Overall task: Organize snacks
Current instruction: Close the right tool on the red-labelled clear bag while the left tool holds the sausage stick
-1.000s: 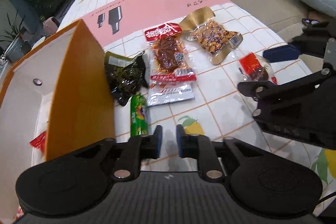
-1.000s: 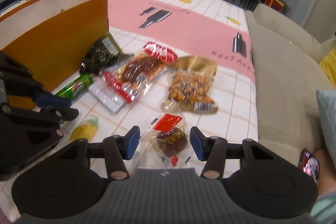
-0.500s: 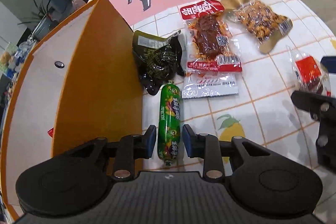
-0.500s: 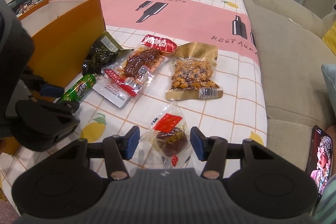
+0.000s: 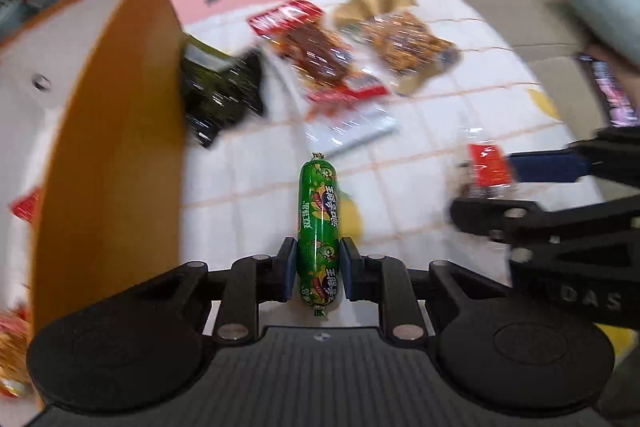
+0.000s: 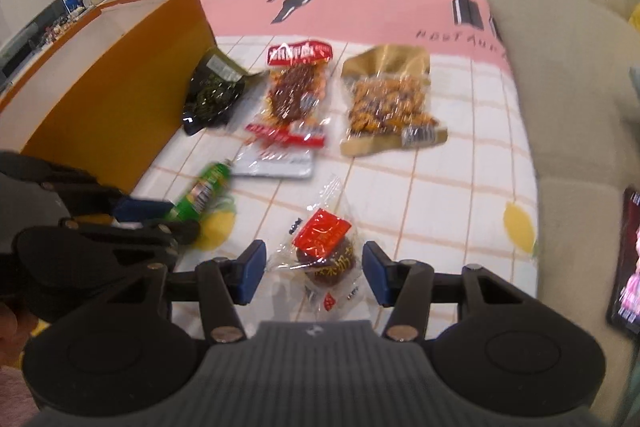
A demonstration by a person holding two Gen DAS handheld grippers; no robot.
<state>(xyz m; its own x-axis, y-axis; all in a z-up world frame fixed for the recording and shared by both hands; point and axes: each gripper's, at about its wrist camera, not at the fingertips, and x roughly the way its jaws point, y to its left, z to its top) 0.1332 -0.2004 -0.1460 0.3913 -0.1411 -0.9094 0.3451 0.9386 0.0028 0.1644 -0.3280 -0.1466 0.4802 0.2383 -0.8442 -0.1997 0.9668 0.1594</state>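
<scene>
- Left gripper [image 5: 316,269]: jaws have just closed and are clamped on the green sausage stick [image 5: 319,227], both blue pads pressed against its lower half.
- Sausage stick: glossy green wrapper, cartoon print, white characters, crimped at both ends. It points away from the gripper over the checked tablecloth [image 5: 420,163], just beside the orange box [image 5: 120,131].
- Right gripper [image 6: 314,273]: jaws apart, 1 pad on either side of the clear packet [image 6: 324,255]; cannot tell whether they touch the film.
- Packet: crinkled transparent wrap, red label, dark round snack inside, lying on the cloth.
- Beyond: dark green pouch [image 6: 214,95] against the box wall, red-topped meat pack [image 6: 296,95], gold-edged nut pack [image 6: 386,103].
</scene>
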